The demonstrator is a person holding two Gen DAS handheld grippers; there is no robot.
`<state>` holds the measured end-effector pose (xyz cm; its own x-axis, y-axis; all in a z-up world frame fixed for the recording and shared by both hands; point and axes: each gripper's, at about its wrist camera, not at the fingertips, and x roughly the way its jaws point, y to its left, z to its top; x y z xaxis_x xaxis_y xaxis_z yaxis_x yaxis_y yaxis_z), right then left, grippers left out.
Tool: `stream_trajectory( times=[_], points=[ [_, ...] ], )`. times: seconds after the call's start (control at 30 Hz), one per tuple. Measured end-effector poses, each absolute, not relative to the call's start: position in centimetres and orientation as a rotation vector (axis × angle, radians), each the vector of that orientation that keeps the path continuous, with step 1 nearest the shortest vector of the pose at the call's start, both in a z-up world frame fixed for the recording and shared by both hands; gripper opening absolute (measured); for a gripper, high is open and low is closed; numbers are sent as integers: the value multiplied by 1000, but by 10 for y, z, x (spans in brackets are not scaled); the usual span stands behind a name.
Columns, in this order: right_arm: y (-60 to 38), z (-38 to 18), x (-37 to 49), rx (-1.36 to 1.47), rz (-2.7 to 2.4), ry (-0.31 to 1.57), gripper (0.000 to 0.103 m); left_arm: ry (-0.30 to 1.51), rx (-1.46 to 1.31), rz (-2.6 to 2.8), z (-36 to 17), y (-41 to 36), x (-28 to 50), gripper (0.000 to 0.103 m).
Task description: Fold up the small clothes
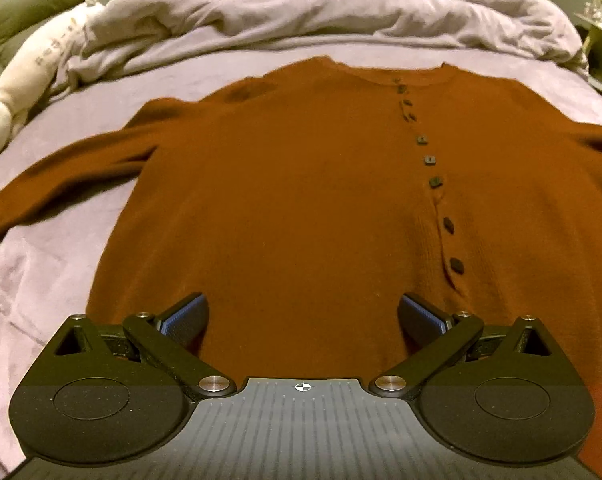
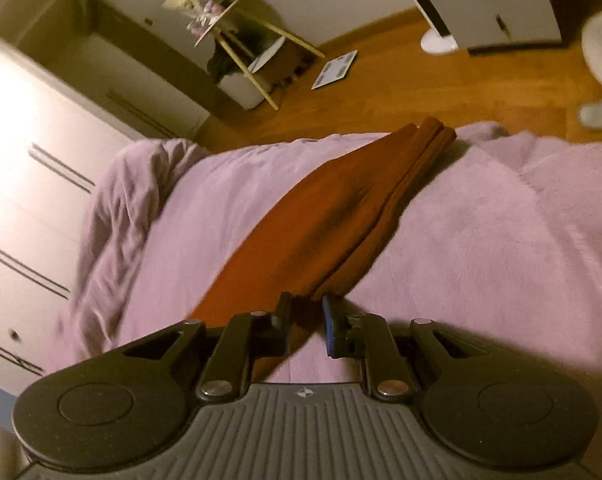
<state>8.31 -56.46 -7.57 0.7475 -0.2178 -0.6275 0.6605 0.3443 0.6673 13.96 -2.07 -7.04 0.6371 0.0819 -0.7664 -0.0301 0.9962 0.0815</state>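
- On the bed (image 1: 101,92): cardigan (image 1: 301,184) flat, buttoned; sleeve (image 2: 341,208) outstretched.
- Left claw (image 1: 303,316) released above hem; right claw (image 2: 307,320) clenched on sleeve.
- Step: first sleeve fold; next, likely carry sleeve across body.

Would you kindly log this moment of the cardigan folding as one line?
cardigan: flat, buttoned, on bed | left gripper: open above hem | right gripper: narrowed around sleeve, grip unclear

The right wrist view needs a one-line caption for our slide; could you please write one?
Right claw narrowed around a rust-brown cardigan sleeve lying across the lilac bedspread.
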Motion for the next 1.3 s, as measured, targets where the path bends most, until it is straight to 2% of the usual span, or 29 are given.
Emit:
stream_trajectory(
  times=[0.13, 0.23, 0.33, 0.4, 0.57, 0.63, 0.7, 0.73, 0.8, 0.97, 1.13, 1.23, 1.3],
  points=[
    [-570, -89, 96, 1150, -591, 439, 20, 875, 71, 49, -73, -20, 138, 103],
    [-571, -89, 89, 1229, -585, 393, 31, 898, 34, 38, -72, -15, 142, 103],
    [-566, -84, 77, 1240, -588, 343, 52, 900, 15, 28, -73, -12, 141, 103],
    [-566, -82, 75, 1218, -607, 338, 54, 871, 15, 25, -74, -11, 136, 103],
    [-570, -83, 92, 1174, -653, 366, 53, 827, 26, 51, -76, -17, 128, 103],
    [-572, -84, 97, 1165, -673, 368, 45, 834, 31, 56, -75, -19, 129, 103],
    [-574, -85, 101, 1137, -701, 389, 16, 845, 36, 53, -73, -19, 131, 103],
    [-573, -85, 101, 1117, -714, 410, 11, 855, 38, 46, -72, -18, 132, 103],
    [-570, -78, 105, 1049, -719, 435, 9, 874, 37, 31, -69, -15, 134, 103],
    [-503, -18, 136, 576, -628, 438, 7, 825, -83, -28, -42, 3, 133, 103],
    [-349, 32, 167, 127, -213, 367, 8, 744, -205, -71, -13, 17, 147, 103],
    [-270, 25, 173, 4, 25, 421, 15, 733, -246, -101, -3, 20, 161, 103],
    [-242, 9, 171, -11, 71, 455, 27, 743, -275, -142, -1, 20, 172, 103]
  ],
)
